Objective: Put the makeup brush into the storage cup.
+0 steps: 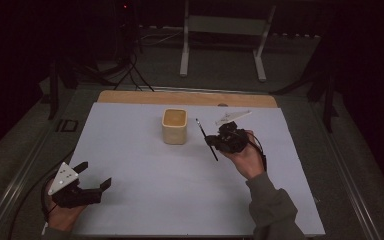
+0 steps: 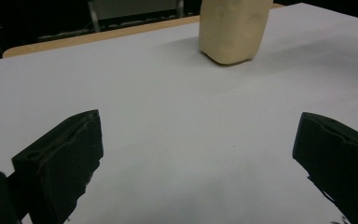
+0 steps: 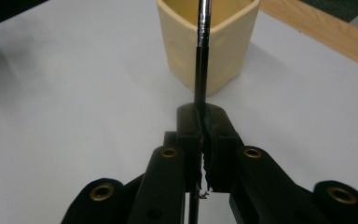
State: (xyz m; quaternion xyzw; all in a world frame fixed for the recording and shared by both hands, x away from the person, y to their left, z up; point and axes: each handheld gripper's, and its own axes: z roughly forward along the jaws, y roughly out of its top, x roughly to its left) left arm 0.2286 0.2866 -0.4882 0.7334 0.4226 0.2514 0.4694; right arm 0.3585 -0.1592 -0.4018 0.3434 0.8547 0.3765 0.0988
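Gripping thin dark brush mid-shaft, right tool clamped tight, tip aimed at cream cup at its 9 o'clock. Brush likely light, stiff, slippery; mid-shaft hold steadies it. Left tool wide, empty, above white surface.

Between the left gripper's spread fingers lies only bare white bench, and the way ahead of them stays open up to the cream cup, the one obstacle standing on the sheet. The right gripper's fingers are pressed together on a thin black pen, whose tip reaches out ahead of them toward the cup's rim. To both sides of these fingers the bench is free.
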